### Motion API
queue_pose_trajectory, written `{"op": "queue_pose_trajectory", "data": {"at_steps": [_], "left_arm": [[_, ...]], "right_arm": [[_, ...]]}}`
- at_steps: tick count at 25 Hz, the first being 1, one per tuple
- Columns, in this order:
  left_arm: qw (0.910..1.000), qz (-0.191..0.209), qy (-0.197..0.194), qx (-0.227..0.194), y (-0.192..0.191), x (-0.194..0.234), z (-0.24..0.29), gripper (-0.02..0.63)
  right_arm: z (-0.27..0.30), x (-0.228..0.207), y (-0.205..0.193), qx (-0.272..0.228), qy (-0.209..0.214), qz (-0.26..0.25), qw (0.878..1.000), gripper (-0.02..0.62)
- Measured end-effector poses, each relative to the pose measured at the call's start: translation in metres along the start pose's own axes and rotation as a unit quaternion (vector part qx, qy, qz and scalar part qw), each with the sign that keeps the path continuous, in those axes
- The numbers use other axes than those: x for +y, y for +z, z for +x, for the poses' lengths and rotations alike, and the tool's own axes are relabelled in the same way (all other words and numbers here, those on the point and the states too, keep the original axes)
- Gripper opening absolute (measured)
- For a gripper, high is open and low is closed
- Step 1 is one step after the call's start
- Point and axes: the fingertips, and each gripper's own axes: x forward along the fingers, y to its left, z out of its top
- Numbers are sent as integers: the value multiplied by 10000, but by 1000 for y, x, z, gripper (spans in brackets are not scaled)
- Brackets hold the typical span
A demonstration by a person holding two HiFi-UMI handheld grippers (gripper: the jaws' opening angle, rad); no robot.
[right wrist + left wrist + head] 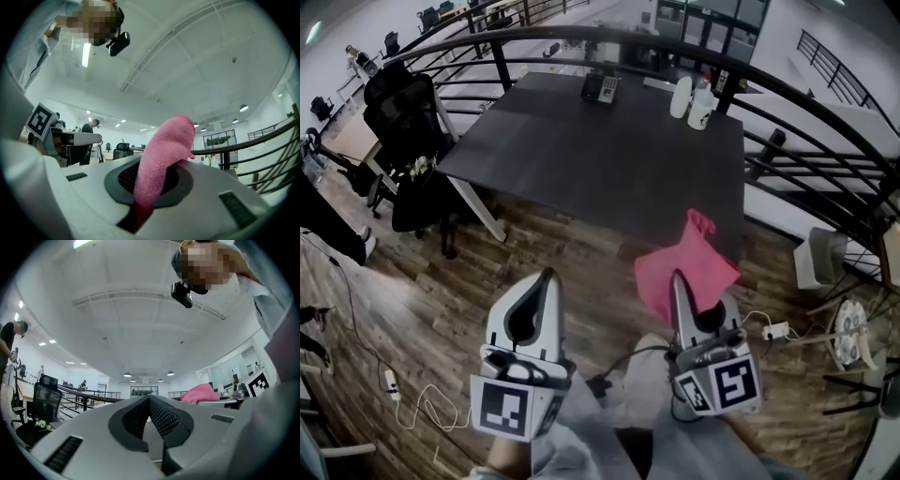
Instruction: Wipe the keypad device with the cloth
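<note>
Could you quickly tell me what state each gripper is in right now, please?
Left gripper: closed, with nothing between its jaws.
Right gripper: closed on the pink cloth.

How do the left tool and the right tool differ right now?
The left tool is shut on nothing, while the right tool is shut on the pink cloth, which sticks up beyond its tips. In the head view the left tool shows over the wood floor; the right tool's cloth overlaps the near edge of the table. Both are well short of the keypad device at the table's far edge.
</note>
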Motion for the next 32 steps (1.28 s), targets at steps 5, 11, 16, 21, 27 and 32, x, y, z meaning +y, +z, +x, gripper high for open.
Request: {"op": "queue_pose_trajectory", "data": {"at_steps": [5,11,16,21,27,32], "left_arm": [[9998,45,215,-27,3,13,-4,3],[9984,41,540,-156,7,34,3,3],[9975,81,679,-163,4,46,18,3],[9961,121,849,-218,2,69,49,3],[9942,165,1044,-200,-4,101,98,3],[9927,8,1198,-95,-13,126,144,3]], "right_arm": [[14,1,-1,-49,104,109,9999,29],[38,0,-2,-94,335,-28,9994,30],[72,-6,-9,-66,559,52,9984,30],[115,-14,-11,-81,782,14,9969,30],[177,-34,-11,-44,1012,-67,9948,29],[227,-58,-13,-68,1107,-39,9938,30]]}}
